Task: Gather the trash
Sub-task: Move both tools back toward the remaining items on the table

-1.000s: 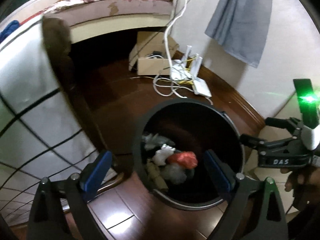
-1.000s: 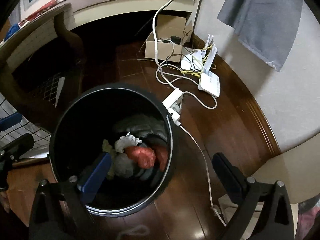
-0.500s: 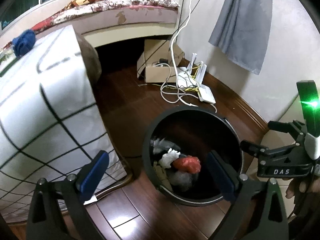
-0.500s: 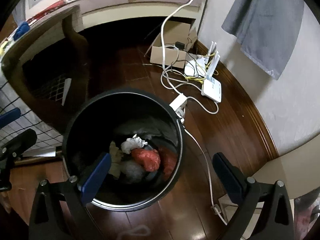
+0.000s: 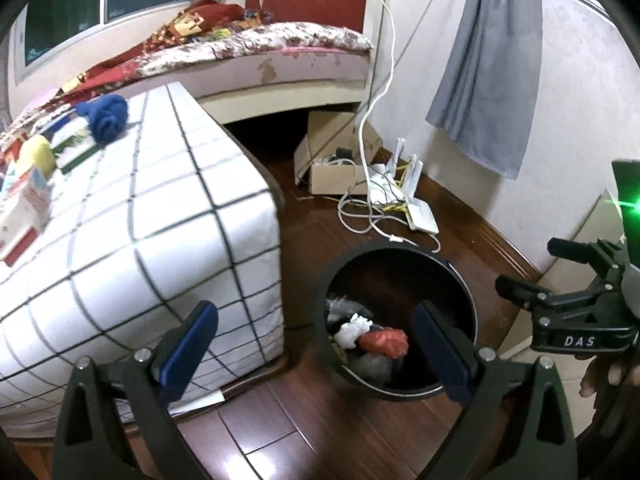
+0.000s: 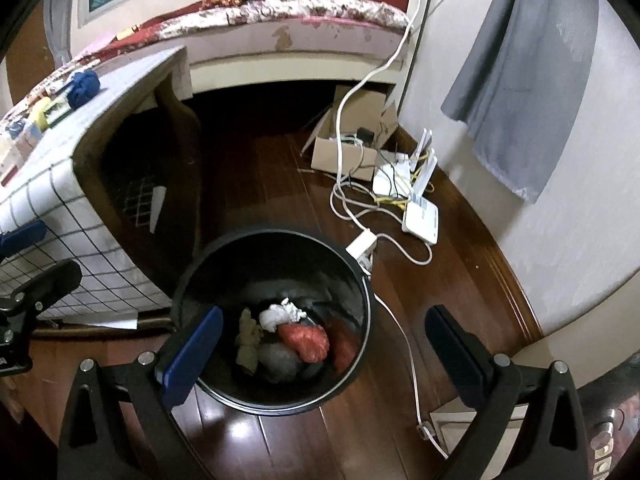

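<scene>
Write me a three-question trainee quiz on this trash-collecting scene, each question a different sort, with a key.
1. True or false: the left gripper is shut on a piece of trash.
2. Multiple choice: the red crumpled wad lies (A) on the checked tablecloth, (B) inside the black bin, (C) in the cardboard box.
3. Fill in: the blue cloth ball sits on top of the ____.

Key:
1. False; both it and the right gripper are open and hold nothing.
2. B
3. table with the checked tablecloth
</scene>
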{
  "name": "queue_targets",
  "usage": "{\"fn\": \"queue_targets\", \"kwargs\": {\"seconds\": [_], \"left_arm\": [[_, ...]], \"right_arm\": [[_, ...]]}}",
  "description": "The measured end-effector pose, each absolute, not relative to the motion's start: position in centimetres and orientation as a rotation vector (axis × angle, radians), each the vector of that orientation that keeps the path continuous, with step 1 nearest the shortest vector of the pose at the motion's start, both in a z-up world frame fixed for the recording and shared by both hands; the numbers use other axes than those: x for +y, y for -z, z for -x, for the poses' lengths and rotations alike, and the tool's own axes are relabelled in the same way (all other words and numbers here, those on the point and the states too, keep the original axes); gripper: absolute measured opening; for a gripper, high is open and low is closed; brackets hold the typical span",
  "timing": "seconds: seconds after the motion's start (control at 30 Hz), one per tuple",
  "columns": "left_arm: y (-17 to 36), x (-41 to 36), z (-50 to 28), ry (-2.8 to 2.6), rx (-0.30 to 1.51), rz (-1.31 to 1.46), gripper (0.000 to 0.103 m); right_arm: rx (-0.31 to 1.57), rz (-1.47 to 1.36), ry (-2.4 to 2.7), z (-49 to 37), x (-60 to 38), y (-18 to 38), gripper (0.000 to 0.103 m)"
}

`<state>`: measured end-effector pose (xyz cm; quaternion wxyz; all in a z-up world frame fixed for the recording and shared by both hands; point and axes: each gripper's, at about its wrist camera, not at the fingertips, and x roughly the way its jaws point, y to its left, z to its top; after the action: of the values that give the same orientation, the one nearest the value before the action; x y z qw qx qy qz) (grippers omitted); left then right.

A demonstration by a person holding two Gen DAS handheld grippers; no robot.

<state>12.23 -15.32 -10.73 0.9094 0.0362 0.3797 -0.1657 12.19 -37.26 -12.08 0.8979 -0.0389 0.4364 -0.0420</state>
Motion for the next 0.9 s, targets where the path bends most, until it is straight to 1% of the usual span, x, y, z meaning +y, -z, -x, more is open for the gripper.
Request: {"fn": "queue_targets", "kwargs": {"seconds": [0.53, 0.9], "left_arm": [[7.3, -8.7, -11.2, 0.222, 0.705, -0.019, 0.099], [6.1, -0.6, -11.1, 0.053, 0.668, 0.03, 0.099]], "right_arm": [[0.804, 0.088, -0.006, -11.6, -31.8, 8.7, 0.102], [0.703, 0.082, -0.185, -14.5, -23.5, 6.1, 0.102]]}}
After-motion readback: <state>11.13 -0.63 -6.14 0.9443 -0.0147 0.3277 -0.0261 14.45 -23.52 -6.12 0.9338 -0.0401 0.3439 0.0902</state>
